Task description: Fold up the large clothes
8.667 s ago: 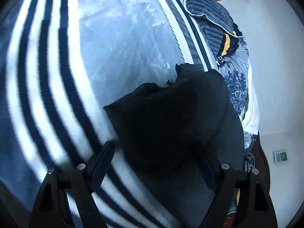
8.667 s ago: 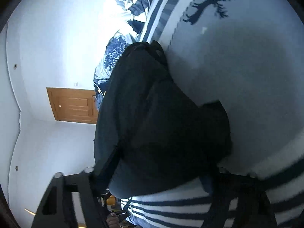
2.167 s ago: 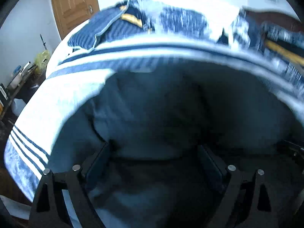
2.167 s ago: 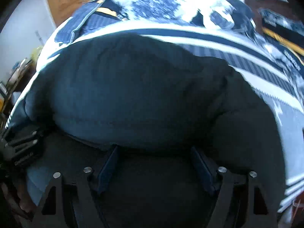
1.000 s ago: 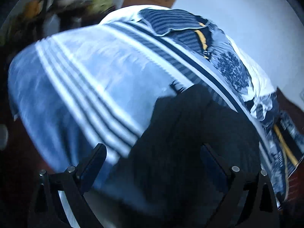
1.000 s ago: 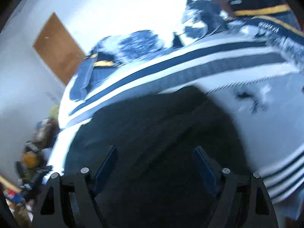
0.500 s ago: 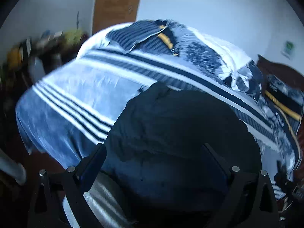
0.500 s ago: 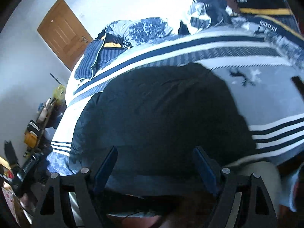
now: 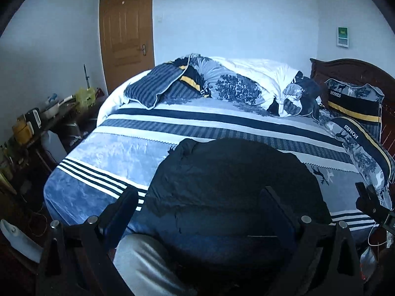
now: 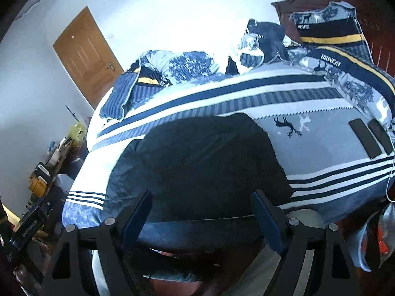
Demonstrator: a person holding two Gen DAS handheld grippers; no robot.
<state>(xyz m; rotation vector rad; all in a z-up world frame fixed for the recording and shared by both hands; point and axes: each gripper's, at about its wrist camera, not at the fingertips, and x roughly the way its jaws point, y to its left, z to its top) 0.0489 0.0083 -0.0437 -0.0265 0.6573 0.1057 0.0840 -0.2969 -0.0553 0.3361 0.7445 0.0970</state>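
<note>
On the near half of a bed spread with a blue, white and navy striped blanket (image 9: 128, 153) lies a large dark, near-black garment (image 9: 232, 185), folded into a broad, rounded slab. Its surface is matte and softly creased, with a small raised tuck at its far left corner and a bluish band of fabric along the near edge, which hangs at the bed's edge. Both tools are off the cloth. The left tool (image 9: 197, 212) has its blue-padded fingers spread wide with nothing between them; the right tool (image 10: 201, 212) likewise stands wide apart and empty. Beyond the garment, rumpled patterned bedding (image 9: 234, 86) is heaped by the wall, and a brown wooden door (image 9: 126, 32) stands shut.
</note>
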